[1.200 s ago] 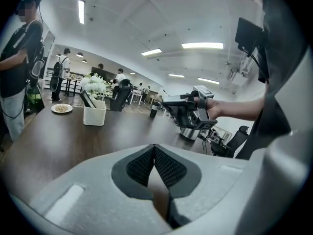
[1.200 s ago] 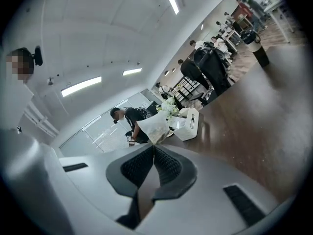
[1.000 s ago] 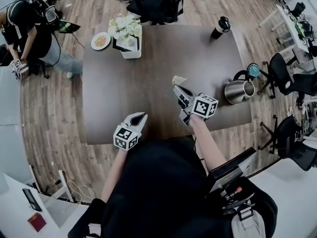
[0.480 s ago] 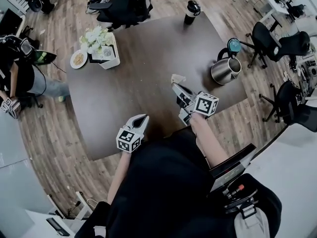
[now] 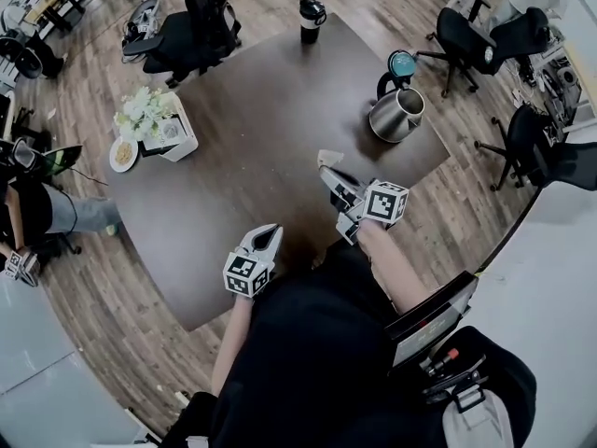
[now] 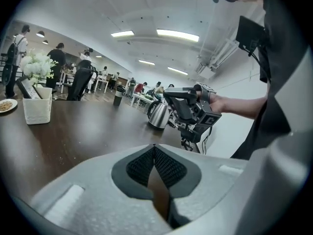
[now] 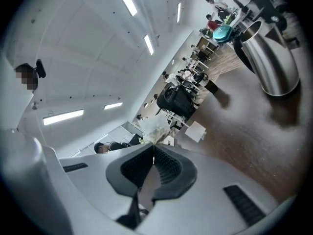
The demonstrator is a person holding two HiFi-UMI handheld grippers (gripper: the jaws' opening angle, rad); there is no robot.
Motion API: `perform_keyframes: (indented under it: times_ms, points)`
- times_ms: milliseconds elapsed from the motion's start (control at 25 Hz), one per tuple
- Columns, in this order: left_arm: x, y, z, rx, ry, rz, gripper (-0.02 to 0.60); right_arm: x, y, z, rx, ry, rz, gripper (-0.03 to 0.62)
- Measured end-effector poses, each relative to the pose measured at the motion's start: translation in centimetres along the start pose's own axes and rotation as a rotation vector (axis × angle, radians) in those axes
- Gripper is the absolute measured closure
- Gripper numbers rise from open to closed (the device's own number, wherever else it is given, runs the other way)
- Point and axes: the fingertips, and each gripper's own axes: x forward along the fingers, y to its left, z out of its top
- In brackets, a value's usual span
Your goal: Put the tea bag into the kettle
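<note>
My right gripper (image 5: pixel 327 169) hovers over the dark table (image 5: pixel 261 138), shut on a pale tea bag (image 5: pixel 327 158) that sticks out past its tips. In the right gripper view the tea bag (image 7: pixel 157 131) sits just beyond the pinched pads, and its white paper tag (image 7: pixel 195 131) hangs beside it. The steel kettle (image 5: pixel 395 112) stands near the table's far right edge with its teal lid (image 5: pixel 403 62) flipped up; it fills the upper right of the right gripper view (image 7: pixel 270 58). My left gripper (image 5: pixel 268 239) is shut and empty near the table's front edge, facing the kettle (image 6: pixel 159 114).
A white box of flowers (image 5: pixel 157 125) and a plate of food (image 5: pixel 122 154) sit at the table's left end. A black tumbler (image 5: pixel 312 18) stands at the far edge. Office chairs (image 5: pixel 191 28) (image 5: pixel 469 37) ring the table, and a person (image 5: pixel 33 215) sits off to the left.
The head view has swung, so the table and kettle sit higher and turned in the picture. My right gripper, still holding the tea bag, is now nearer the kettle. The left gripper shifted slightly.
</note>
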Motion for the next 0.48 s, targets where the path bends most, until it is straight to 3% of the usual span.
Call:
perform_keyframes:
  times_ms: [480]
  points:
    - [4.8, -2.8, -0.2, 0.064, 0.085, -0.178, 0.575, -5.9, -2.6, 1.2, 0.024, -0.113, -0.119, 0.58]
